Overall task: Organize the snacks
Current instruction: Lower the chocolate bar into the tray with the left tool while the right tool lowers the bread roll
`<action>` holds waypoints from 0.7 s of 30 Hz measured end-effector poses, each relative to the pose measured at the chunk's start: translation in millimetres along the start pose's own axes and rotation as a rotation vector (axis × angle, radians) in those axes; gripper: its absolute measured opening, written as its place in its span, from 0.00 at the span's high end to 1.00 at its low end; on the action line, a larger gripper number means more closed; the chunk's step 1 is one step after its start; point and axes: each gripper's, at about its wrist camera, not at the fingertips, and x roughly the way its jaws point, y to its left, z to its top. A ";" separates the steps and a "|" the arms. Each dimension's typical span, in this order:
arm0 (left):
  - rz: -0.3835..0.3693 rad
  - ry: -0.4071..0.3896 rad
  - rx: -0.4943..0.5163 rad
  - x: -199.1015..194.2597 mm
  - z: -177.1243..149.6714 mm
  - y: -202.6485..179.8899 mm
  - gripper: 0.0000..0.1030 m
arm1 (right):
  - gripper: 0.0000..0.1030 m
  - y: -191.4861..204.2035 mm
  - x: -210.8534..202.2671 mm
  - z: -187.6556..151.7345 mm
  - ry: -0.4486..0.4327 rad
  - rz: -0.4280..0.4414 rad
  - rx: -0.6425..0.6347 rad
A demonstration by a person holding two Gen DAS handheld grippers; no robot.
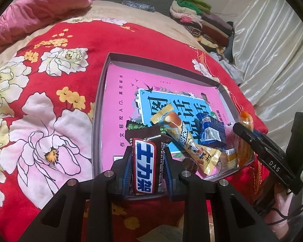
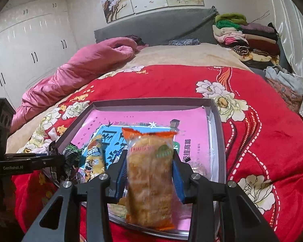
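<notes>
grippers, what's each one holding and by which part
Left gripper clamps the brown chocolate bar across its middle. Right gripper clamps the orange-edged clear snack packet by its two long sides, mid-length.

You get bright, even indoor light in both views, with soft shadows and saturated reds on the bed cover. Glare streaks the glossy wardrobe doors in the right wrist view and the shiny curtain in the left wrist view. Both fisheye pictures bend hard toward dark rounded corners, and the orange snack packet is smeared with blur, while the chocolate bar stays sharp.
</notes>
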 end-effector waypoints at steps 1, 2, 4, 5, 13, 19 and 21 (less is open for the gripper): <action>-0.001 0.001 -0.001 0.0 0.0 0.0 0.72 | 0.61 0.0 0.8 -0.8 0.005 0.000 0.000; -0.001 0.001 -0.001 -0.1 -0.1 -0.1 0.72 | 0.61 0.2 1.1 -1.3 0.007 0.000 -0.001; -0.002 0.002 -0.001 0.2 0.1 -0.2 0.72 | 0.61 1.0 0.9 -2.3 0.009 -0.001 -0.003; -0.002 0.002 0.001 0.6 0.1 -0.2 0.72 | 0.61 1.3 0.8 -2.8 0.010 -0.001 -0.005; -0.003 0.005 0.008 1.7 0.4 -1.2 0.72 | 0.61 2.8 3.0 -5.8 0.027 -0.008 -0.009; 0.000 0.011 0.021 2.7 -1.2 -3.4 0.72 | 0.61 -0.1 -2.5 -2.6 -0.001 -0.033 -0.007; 0.003 0.010 0.030 2.9 -1.7 -5.2 0.72 | 0.61 -2.4 -5.2 -1.3 -0.017 -0.040 -0.003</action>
